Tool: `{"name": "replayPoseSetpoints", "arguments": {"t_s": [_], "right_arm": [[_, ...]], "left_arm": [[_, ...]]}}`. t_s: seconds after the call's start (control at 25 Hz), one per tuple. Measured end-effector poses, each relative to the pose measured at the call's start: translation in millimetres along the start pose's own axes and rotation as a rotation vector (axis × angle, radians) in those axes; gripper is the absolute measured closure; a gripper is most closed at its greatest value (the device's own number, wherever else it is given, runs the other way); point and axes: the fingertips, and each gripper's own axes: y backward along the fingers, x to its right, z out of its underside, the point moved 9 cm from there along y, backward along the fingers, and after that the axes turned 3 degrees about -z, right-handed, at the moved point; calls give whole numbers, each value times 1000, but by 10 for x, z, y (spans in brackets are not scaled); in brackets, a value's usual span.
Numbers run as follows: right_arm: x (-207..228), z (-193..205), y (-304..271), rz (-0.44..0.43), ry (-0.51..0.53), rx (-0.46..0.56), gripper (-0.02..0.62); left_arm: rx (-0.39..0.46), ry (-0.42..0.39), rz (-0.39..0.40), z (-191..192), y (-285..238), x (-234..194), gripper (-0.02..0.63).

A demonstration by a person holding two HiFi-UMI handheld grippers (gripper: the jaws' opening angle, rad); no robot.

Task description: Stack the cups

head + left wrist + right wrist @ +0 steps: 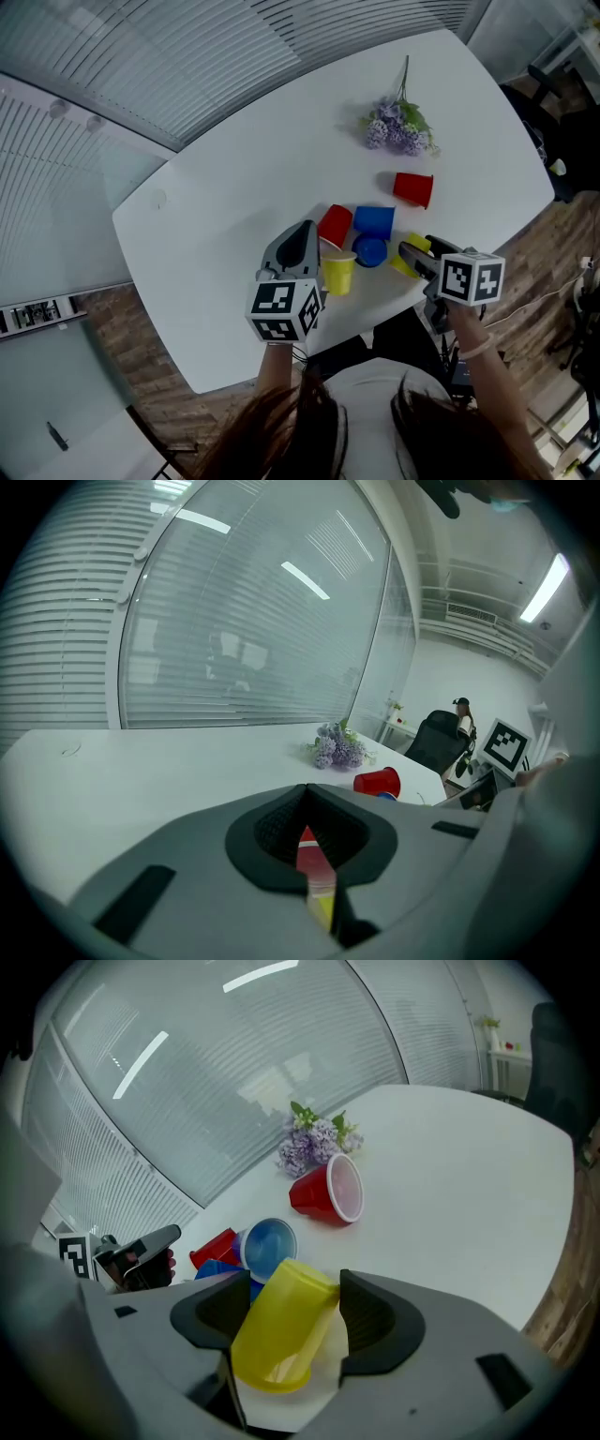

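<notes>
My right gripper point(295, 1309) clamps the side of a light, thin, probably crushable yellow cup point(277, 1340), while my left gripper point(309, 855) is closed and empty.

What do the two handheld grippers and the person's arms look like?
Both grippers have grey moulded bodies: the left gripper and the right gripper. Each carries a white cube printed with black square markers. The jaws are lined with black ribbed pads. The forearms are without sleeves; a thin pale band circles the right wrist.
</notes>
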Motion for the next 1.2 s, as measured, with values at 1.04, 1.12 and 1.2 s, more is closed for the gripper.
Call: {"name": "replayPoseSetpoints", "arguments": {"t_s": [1.04, 1.12, 1.2], "right_arm": [[-181, 78, 13, 58, 753, 427, 281], [-199, 57, 4, 42, 780, 442, 281], [-207, 56, -1, 23, 805, 456, 281]], "left_arm": [[47, -2, -40, 173, 206, 95, 589], [52, 9, -65, 190, 241, 97, 589], [57, 19, -89, 209, 278, 107, 589]]}}
